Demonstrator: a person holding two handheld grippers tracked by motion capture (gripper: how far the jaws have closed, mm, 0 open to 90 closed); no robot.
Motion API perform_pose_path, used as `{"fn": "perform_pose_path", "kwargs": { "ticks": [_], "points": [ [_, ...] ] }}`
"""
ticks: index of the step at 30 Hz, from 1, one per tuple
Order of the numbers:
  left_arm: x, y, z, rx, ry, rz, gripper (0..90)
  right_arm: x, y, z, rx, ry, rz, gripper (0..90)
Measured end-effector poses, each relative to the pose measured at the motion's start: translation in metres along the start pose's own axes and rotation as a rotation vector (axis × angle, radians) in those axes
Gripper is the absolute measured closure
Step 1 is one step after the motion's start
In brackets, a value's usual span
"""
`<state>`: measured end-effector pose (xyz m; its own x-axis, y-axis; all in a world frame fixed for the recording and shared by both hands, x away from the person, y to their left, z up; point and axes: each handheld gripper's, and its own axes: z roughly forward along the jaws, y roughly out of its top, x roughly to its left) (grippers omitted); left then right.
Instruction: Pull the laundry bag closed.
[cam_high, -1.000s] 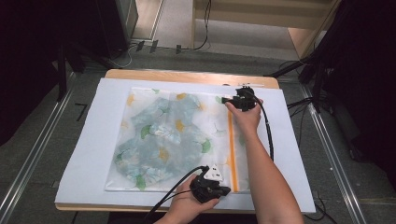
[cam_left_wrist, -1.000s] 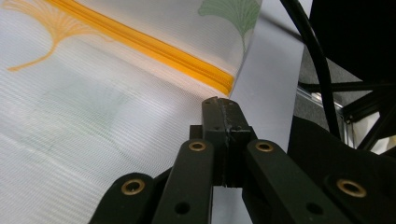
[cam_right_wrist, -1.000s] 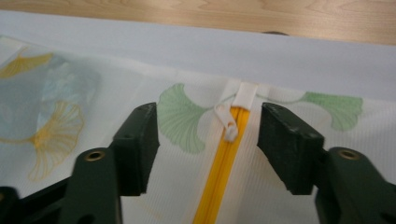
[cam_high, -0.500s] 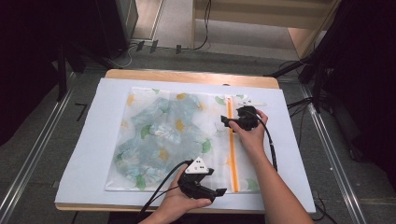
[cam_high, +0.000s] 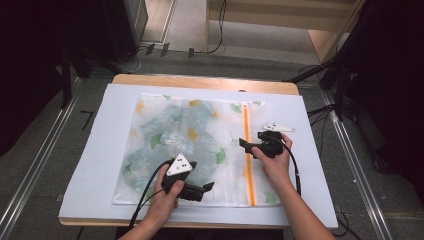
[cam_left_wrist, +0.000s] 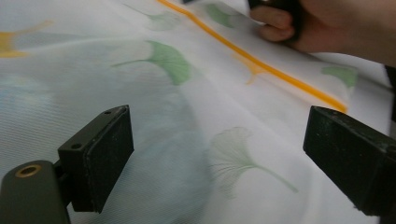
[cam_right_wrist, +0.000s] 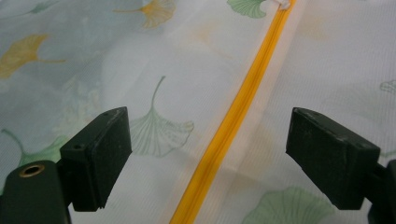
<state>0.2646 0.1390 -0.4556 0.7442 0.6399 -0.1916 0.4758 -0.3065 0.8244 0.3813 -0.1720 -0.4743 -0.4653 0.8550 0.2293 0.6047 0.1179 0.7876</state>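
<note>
so there's a white mesh laundry bag (cam_high: 200, 145) printed with green and yellow ginkgo leaves, lying flat on a pale sheet (cam_high: 100, 165) that covers the wooden table (cam_high: 200, 81); something bluish sits inside it, toward its left half; an orange zipper (cam_high: 248, 155) runs front to back near the bag's right edge.

left gripper (cam_high: 209, 188) hangs low over the near edge of the bag, jaws pointing right; they've just been opening and now stand wide apart with nothing between them but mesh underneath, a faint grey leaf print (cam_left_wrist: 233, 156) right in the gap.

right gripper (cam_high: 243, 145) is over the middle of the zipper, pointing left; its jaws have also just been spreading and are fully apart, straddling the orange line (cam_right_wrist: 229, 126) without pinching it; in the left gripper view the right hand (cam_left_wrist: 327, 23) shows just beyond the zipper.
</note>
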Motion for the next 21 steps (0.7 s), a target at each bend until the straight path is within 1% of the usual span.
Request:
{"fn": "perform_pose_path", "kwargs": {
  "ticks": [2, 4, 5, 8, 10, 11, 12, 14, 15, 17, 19, 21],
  "points": [
    [0.008, -0.001, -0.006, 0.005, 0.035, -0.001, 11.1, 0.003, -0.005, -0.005, 0.001, -0.004, -0.014, 14.6],
    [0.016, -0.001, -0.012, 0.003, 0.058, -0.022, 13.8, 0.004, -0.009, -0.010, 0.004, -0.008, -0.024, 14.6],
    [0.021, -0.002, -0.015, -0.009, 0.070, -0.029, 13.8, 0.005, -0.012, -0.013, -0.001, -0.012, -0.033, 14.6],
    [0.031, -0.002, -0.025, -0.030, 0.097, -0.051, 13.8, 0.005, -0.019, -0.021, -0.004, 0.000, -0.040, 14.6],
    [0.038, -0.002, -0.031, -0.034, 0.114, -0.058, 12.8, 0.005, -0.024, -0.028, -0.008, 0.016, -0.026, 14.6],
    [0.040, -0.002, -0.033, -0.038, 0.118, -0.062, 10.4, 0.005, -0.027, -0.030, -0.007, 0.020, -0.021, 14.6],
    [0.043, -0.003, -0.036, -0.040, 0.116, -0.056, 8.3, 0.006, -0.029, -0.032, -0.009, 0.021, -0.024, 14.6],
    [0.048, -0.005, -0.042, -0.031, 0.135, -0.044, 8.2, 0.007, -0.033, -0.036, -0.008, 0.025, -0.029, 14.6],
    [0.051, -0.006, -0.045, -0.032, 0.141, -0.045, 8.2, 0.008, -0.035, -0.038, -0.012, 0.028, -0.028, 14.6],
    [0.057, -0.008, -0.053, -0.035, 0.166, -0.052, 8.2, 0.009, -0.038, -0.045, -0.021, 0.034, -0.027, 14.6],
    [0.065, -0.011, -0.060, -0.040, 0.179, -0.060, 8.2, 0.009, -0.041, -0.052, -0.033, 0.044, -0.026, 14.6],
    [0.071, -0.014, -0.067, -0.037, 0.199, -0.066, 8.2, 0.009, -0.044, -0.058, -0.036, 0.038, -0.028, 14.6]
  ]
}}
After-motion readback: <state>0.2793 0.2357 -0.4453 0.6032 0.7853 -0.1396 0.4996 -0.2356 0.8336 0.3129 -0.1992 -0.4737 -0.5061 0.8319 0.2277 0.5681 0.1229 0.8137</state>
